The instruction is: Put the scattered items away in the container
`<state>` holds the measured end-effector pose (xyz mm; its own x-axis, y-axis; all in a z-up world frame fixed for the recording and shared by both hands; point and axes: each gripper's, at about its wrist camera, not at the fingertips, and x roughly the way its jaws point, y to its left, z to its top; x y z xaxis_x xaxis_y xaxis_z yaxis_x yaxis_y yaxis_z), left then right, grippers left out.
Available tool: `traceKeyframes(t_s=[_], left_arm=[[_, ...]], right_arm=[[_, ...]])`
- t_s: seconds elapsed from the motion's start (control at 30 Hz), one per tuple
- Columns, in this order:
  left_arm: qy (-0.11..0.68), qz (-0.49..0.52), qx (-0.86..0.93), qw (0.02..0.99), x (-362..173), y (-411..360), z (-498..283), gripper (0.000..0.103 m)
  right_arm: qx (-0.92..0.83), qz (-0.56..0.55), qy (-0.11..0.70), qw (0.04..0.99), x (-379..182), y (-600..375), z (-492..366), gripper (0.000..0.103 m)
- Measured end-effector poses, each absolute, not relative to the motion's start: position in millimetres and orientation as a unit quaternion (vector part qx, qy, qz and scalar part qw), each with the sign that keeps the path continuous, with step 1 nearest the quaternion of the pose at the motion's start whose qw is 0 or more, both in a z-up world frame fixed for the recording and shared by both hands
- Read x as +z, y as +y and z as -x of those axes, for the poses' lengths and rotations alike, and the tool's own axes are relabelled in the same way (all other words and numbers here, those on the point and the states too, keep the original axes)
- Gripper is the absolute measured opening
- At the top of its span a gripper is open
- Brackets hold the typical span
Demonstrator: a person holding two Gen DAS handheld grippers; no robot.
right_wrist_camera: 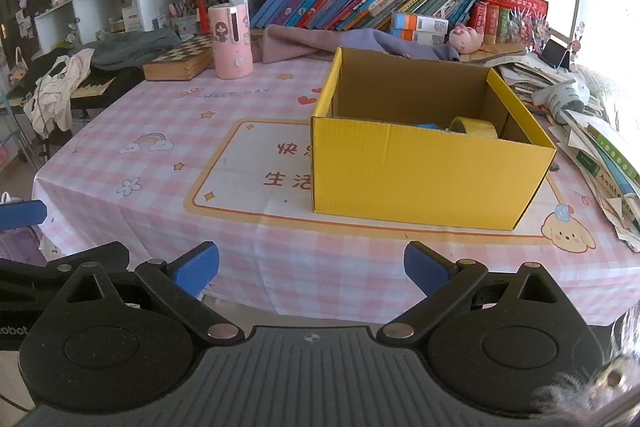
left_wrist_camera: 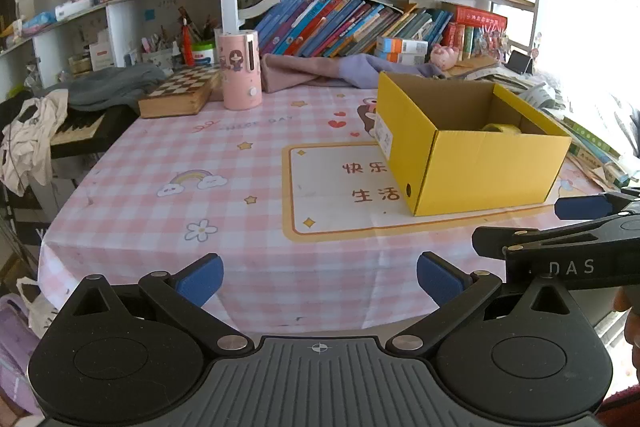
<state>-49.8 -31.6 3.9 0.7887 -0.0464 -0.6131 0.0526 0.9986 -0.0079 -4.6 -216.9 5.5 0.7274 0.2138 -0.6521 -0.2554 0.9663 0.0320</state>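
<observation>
A yellow cardboard box (left_wrist_camera: 480, 167) (right_wrist_camera: 420, 179) stands open on the pink checked tablecloth (left_wrist_camera: 180, 155) (right_wrist_camera: 160, 115). Inside it lies a yellow tape roll (left_wrist_camera: 502, 128) (right_wrist_camera: 474, 127) next to a blue item (right_wrist_camera: 426, 125) that is mostly hidden by the box wall. My left gripper (left_wrist_camera: 320, 279) is open and holds nothing, hovering at the table's near edge, left of the box. My right gripper (right_wrist_camera: 312, 267) is open too, with nothing between its blue pads, just before the box's front wall. The right gripper's side shows at the right of the left wrist view.
A pink cylindrical appliance (left_wrist_camera: 240, 71) (right_wrist_camera: 232, 41) and a wooden chess box (left_wrist_camera: 180, 93) (right_wrist_camera: 182, 61) stand at the back left. Purple cloth (left_wrist_camera: 320, 71) lies behind the box. Books and papers (right_wrist_camera: 600, 147) pile up at the right. Shelves of books rise behind. A keyboard (left_wrist_camera: 76, 131) sits left.
</observation>
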Motion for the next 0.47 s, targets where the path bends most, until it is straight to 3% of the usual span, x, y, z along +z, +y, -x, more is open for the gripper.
traceKeyframes(t_s=[0.47], left_arm=[[0.324,-0.006,-0.026,0.946,3.1,-31.3,49.5,0.103]], right_arm=[[0.124,0.029,0.349,0.929,3.6,-218.3,4.3,0.1]])
